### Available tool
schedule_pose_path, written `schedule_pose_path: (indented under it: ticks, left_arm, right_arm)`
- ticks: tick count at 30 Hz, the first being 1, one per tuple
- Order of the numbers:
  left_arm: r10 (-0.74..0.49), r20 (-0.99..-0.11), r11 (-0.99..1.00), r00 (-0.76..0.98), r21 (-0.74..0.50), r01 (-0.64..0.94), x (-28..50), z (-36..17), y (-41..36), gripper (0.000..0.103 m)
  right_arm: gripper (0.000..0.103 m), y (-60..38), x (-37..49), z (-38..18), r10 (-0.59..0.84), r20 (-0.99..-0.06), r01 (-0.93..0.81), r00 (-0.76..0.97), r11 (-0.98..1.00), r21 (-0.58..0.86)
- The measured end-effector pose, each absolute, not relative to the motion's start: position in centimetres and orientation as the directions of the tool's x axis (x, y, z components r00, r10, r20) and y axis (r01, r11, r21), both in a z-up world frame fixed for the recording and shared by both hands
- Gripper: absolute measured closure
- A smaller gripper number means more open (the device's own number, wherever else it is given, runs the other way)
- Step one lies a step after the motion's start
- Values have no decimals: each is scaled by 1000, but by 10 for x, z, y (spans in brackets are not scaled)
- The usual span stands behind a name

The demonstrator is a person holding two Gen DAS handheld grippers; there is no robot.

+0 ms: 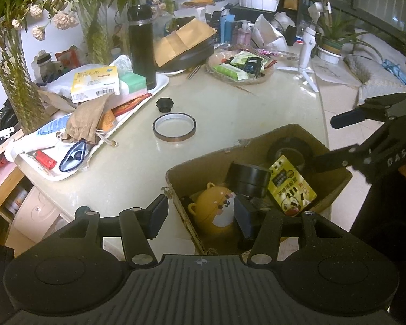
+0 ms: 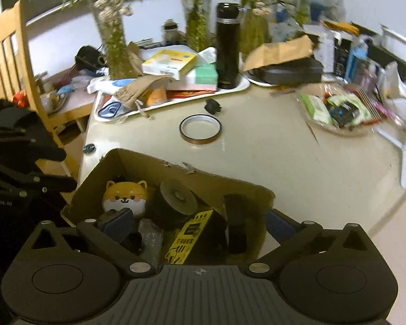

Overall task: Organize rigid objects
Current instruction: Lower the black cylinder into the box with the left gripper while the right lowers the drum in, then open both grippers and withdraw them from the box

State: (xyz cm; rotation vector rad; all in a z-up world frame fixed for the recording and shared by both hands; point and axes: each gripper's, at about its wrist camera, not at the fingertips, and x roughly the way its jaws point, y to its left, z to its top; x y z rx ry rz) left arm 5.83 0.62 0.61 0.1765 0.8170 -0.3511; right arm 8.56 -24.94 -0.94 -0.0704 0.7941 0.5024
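Here, in the left wrist view, the left gripper (image 1: 200,216) clamps its half-closed jaws on the near wall of the cardboard box (image 1: 192,168), with the tape ring (image 1: 174,127) well ahead, while in the right wrist view the right gripper (image 2: 200,223) gapes wide and empty over the box's contents, the yellow package (image 2: 188,237) between its jaws.

A black thermos (image 1: 141,46) stood upright at the far end of a white tray (image 1: 159,86) at ten o'clock on the table (image 1: 230,113). On that tray lay a yellow-and-white box (image 1: 94,82) and a brown cloth pouch (image 1: 88,123). A wicker basket (image 1: 239,81) of packets sat at one o'clock, beside a white tripod (image 1: 307,54). Glass vases of bamboo (image 1: 16,81) rose at nine o'clock. A wooden chair (image 2: 10,62) stood beyond the table's edge.
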Motion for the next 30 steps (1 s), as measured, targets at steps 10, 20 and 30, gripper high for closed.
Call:
schedule_pose_path:
  ticks: [10, 20, 30]
  left_arm:
    - [-234, -742, 928, 628, 23, 372, 59, 5, 6, 50]
    - [-238, -744, 927, 625, 18, 374, 60, 4, 6, 50]
    - [-267, -740, 929, 617, -26, 370, 67, 3, 6, 50]
  right_arm:
    - [0, -257, 89, -9, 400, -691, -419, 602, 895, 153]
    - [0, -256, 89, -13, 388, -689, -409, 612, 901, 145]
    - [0, -254, 94, -13, 408, -679, -413, 610, 895, 166]
